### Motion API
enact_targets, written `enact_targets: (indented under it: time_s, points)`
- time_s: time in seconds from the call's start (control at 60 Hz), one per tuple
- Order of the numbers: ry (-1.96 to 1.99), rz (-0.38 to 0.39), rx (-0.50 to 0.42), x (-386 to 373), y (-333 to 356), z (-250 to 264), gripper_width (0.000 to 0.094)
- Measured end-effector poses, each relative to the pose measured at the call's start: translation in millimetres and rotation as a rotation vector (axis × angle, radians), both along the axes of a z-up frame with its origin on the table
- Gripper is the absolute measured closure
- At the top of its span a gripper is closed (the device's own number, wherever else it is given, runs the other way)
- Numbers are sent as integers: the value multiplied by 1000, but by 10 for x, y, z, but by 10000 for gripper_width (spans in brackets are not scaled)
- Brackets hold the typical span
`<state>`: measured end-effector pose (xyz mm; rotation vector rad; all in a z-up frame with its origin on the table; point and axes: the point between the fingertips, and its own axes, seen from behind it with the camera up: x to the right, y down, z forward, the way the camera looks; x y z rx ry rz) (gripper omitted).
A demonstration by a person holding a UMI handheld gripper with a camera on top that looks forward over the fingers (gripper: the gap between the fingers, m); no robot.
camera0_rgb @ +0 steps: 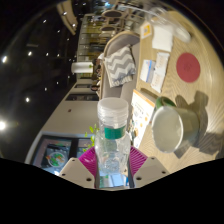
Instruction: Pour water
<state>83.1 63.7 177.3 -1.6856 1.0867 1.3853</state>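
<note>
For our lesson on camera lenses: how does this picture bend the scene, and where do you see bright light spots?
Gripper view: the wide lens curves the table edges, bulging the scene round the bottle held between the gripper fingers; small bright lamps glow in the dark beyond the table; the metal pot shows a soft sheen; far things look blurred.

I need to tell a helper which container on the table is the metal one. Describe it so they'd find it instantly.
Start at the wooden table to the side of the gripper, whose fingers close on a clear bottle with a green band. Just beside that bottle sits the metal pot. It is the only shiny silver, round, open-topped vessel there; the red round mat beyond it is flat.
</note>
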Motion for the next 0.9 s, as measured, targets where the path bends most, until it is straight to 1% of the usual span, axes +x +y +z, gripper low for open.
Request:
enact_targets:
  time_s: [0.033,0.05,0.083,0.167,0.2,0.267,0.317,0.4,0.567,0.617,0.75,0.817,0.85,0.9]
  points:
    - [-160,14,23,120,34,16,555]
    - [-243,20,40,206,-90,83,554]
    - [-401,20,62,324,66,34,551]
    - [-736,22,117,681,232,105,550]
    - [-845,16,134,934,113,211,549]
    - [-1047,12,134,1249,267,41,548]
    - [-1173,18,117,1513,243,-26,548]
    - [-1326,38,75,1872,273,-321,549]
    - [-1449,93,25,2279,260,-909,548]
    - [-1471,124,20,2323,253,-1060,547]
    - [-1474,162,6,2328,240,-1407,543]
    - [-1471,171,-12,2338,179,-1573,539]
    - [-1483,150,18,2347,195,-1535,543]
    - [-1497,150,22,2341,195,-1540,524]
